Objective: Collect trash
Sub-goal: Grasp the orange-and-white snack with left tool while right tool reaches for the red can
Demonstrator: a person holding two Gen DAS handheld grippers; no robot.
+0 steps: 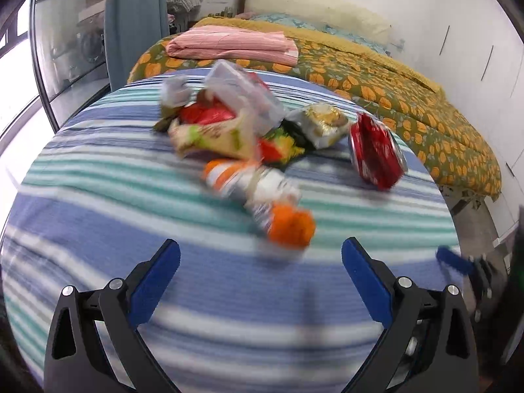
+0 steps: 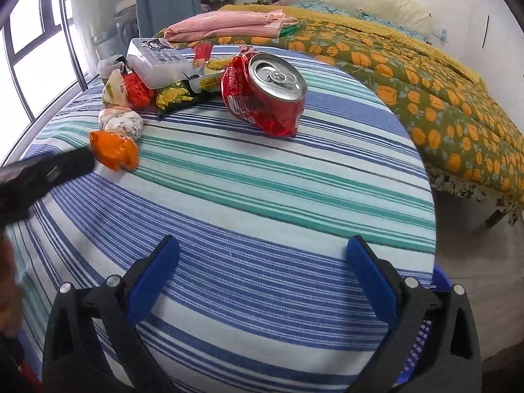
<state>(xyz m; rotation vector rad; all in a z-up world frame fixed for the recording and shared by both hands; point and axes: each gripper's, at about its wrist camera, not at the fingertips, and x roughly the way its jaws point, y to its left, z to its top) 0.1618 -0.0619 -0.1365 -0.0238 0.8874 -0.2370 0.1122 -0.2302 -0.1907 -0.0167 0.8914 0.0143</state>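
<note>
Crushed can point(image 2: 265, 93) tilted, top toward right camera.

Crushed red can point(image 2: 265, 93) lies tilted on striped cloth; wrappers point(image 2: 157, 78), perhaps snack packets, heaped beside.

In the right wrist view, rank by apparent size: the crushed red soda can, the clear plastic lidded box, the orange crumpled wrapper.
1. Crushed red soda can, largest, though it also lies nearer the camera than the box.
2. Clear plastic lidded box.
3. Orange crumpled wrapper, smallest, despite sitting nearest.
</note>
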